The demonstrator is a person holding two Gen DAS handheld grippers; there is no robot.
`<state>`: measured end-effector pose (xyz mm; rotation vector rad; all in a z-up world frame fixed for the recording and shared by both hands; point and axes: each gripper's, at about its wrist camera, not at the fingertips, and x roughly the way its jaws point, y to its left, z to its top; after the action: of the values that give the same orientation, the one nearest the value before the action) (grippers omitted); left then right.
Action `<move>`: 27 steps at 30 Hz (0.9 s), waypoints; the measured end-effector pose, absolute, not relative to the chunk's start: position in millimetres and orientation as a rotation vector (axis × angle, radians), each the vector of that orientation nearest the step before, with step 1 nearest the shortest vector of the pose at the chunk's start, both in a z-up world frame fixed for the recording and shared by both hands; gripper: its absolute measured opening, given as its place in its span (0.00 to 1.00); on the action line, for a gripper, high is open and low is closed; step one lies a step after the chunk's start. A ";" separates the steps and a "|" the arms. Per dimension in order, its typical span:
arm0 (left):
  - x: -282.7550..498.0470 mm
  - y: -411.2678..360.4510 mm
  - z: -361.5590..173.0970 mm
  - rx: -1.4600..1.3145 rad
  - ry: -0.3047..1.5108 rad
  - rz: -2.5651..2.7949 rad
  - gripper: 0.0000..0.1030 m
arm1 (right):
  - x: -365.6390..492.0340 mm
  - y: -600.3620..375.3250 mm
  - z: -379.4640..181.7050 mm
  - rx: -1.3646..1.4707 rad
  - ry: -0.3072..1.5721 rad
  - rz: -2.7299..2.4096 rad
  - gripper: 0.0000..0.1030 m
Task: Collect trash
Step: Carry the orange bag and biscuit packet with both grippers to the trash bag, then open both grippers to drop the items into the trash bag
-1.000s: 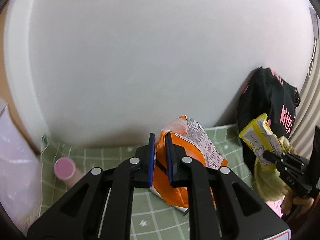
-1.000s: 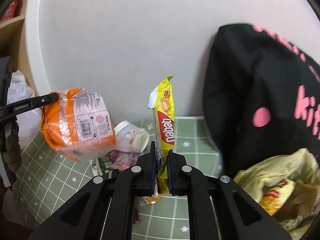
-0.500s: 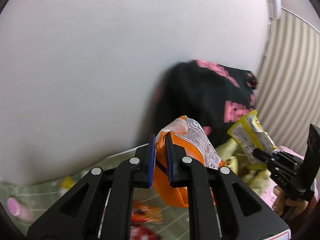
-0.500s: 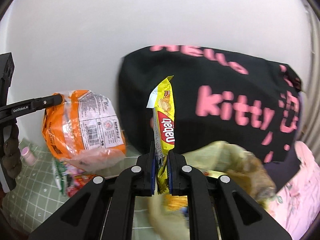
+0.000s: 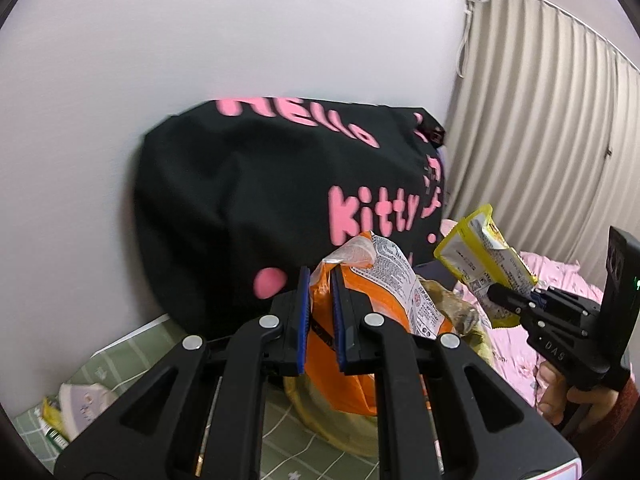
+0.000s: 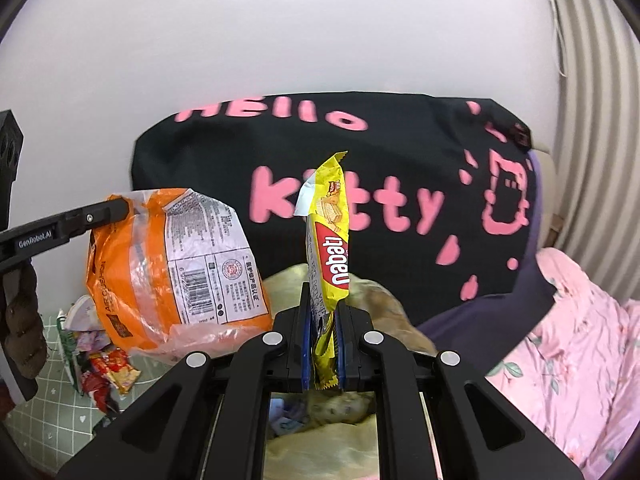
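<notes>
White wall (image 5: 200, 60) behind, ribbed beige curtain (image 5: 560, 140) to the right, green checked cloth (image 6: 48, 400) over the surface below. Black bag (image 6: 400, 208) with pink "Hello Kitty" lettering leans on the wall; pink floral bedding (image 6: 580, 360) sits right of it.

Left gripper (image 5: 320, 304) is clamped on the orange packet (image 5: 360, 352), blue pads (image 5: 304, 320) pressing its top edge. Packet hangs in the air, white printed back facing right, partly clear at the crumpled top. From the right wrist view the same packet (image 6: 176, 264) shows a barcode panel and dangles from the left gripper's tip (image 6: 116, 210), above the cloth and left of the yellow wrapper.

Right gripper (image 6: 323, 344) is clamped on the yellow wrapper (image 6: 330, 248), a narrow "nabati" wafer pack standing upright between the pads, top torn open. In the left wrist view that wrapper (image 5: 484, 264) tilts up-left from the right gripper (image 5: 504, 300), held by a hand (image 5: 572, 396) at lower right.

Yellowish plastic bag (image 6: 360, 432), mouth open, lies under and just ahead of both grippers; blurry scraps inside. In the left view its rim (image 5: 320, 428) shows below the orange packet. Both held items are above or near it, not in it.

More litter (image 6: 104, 368) lies on the cloth at left: red and orange wrappers, a white cup-like piece (image 5: 84, 404).
</notes>
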<state>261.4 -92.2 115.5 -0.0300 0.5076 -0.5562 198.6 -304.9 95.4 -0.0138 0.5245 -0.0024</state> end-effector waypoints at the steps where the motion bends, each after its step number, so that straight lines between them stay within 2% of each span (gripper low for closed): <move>1: 262.0 -98.2 114.1 -0.023 0.510 -0.564 0.09 | 197.8 -310.0 94.4 -0.010 0.528 -0.010 0.10; 16: 294.3 -182.7 20.5 0.208 0.700 -0.567 0.09 | 235.0 -321.9 33.3 0.006 0.714 0.040 0.10; 27: 305.8 -172.3 14.0 0.140 0.774 -0.594 0.09 | 251.3 -317.4 7.9 0.002 0.810 0.062 0.10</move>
<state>305.8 -172.2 14.0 0.1403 0.7742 -0.5938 251.3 -317.4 7.9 0.0016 0.8101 0.0620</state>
